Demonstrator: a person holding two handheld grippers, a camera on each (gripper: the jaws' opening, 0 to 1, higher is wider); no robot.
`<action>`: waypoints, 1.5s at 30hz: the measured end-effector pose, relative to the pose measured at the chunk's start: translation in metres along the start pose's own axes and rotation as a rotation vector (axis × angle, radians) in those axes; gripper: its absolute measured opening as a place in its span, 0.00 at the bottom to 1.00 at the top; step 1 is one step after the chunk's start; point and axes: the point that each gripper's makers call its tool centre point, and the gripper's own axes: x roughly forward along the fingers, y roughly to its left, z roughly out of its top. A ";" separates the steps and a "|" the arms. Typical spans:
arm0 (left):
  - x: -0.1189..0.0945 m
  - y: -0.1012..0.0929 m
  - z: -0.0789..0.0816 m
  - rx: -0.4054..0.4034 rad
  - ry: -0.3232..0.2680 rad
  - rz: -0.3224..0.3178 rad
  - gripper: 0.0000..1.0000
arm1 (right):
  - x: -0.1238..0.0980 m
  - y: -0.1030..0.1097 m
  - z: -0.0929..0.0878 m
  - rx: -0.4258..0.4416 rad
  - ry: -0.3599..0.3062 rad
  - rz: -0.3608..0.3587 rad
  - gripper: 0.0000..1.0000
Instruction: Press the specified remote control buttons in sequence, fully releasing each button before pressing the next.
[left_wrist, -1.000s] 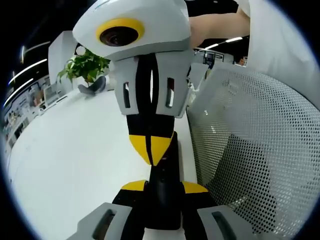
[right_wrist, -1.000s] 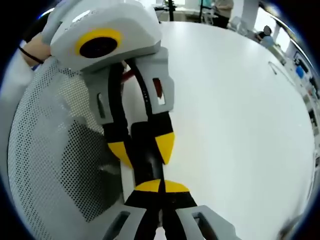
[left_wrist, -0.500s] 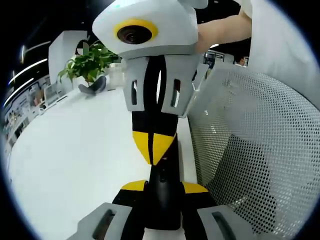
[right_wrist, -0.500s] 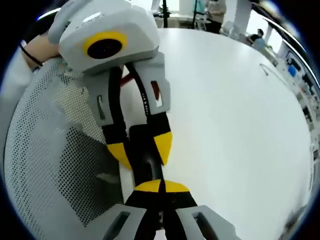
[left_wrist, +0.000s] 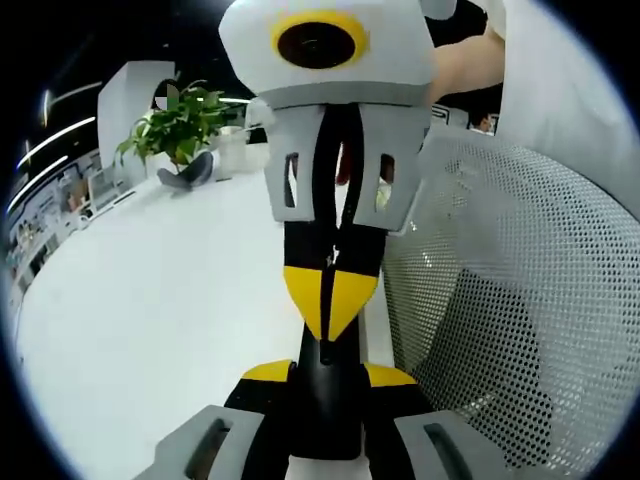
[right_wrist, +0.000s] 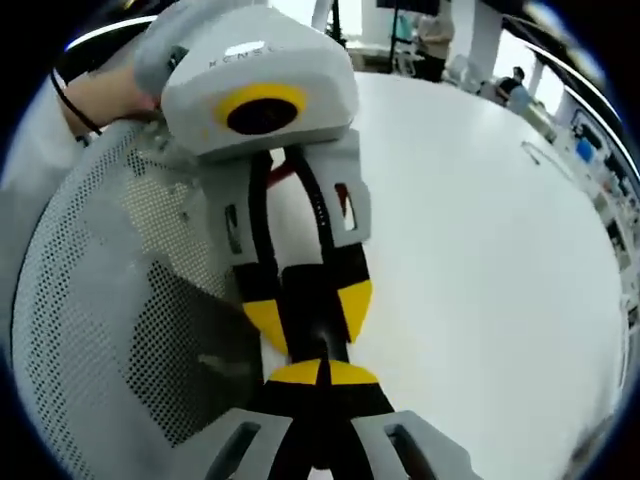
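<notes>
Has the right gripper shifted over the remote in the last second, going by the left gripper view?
Yes. Against the potted plant, which holds its place, the right gripper has slid rightward, its shut yellow tips now lower on the remote.

Black remote (left_wrist: 325, 400) mostly hidden between the left tongs (left_wrist: 327, 372), its buttons impossible to make out.

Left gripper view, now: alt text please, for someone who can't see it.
The left gripper holds a black remote upright between its yellow-tipped jaws, while the right gripper, jaws shut, points down with its tips on the remote's upper end. Behind are a white table, a potted plant and, at right, a white mesh chair back.
</notes>
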 end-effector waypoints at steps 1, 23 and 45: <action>0.000 0.000 0.000 0.000 0.000 0.000 0.25 | 0.000 0.000 0.000 0.001 -0.001 0.004 0.00; 0.000 0.000 0.000 0.000 -0.001 -0.005 0.24 | 0.002 0.000 0.000 -0.101 0.044 -0.054 0.00; 0.000 0.000 0.000 0.004 0.000 -0.004 0.24 | 0.004 0.002 0.005 -0.108 0.011 -0.037 0.00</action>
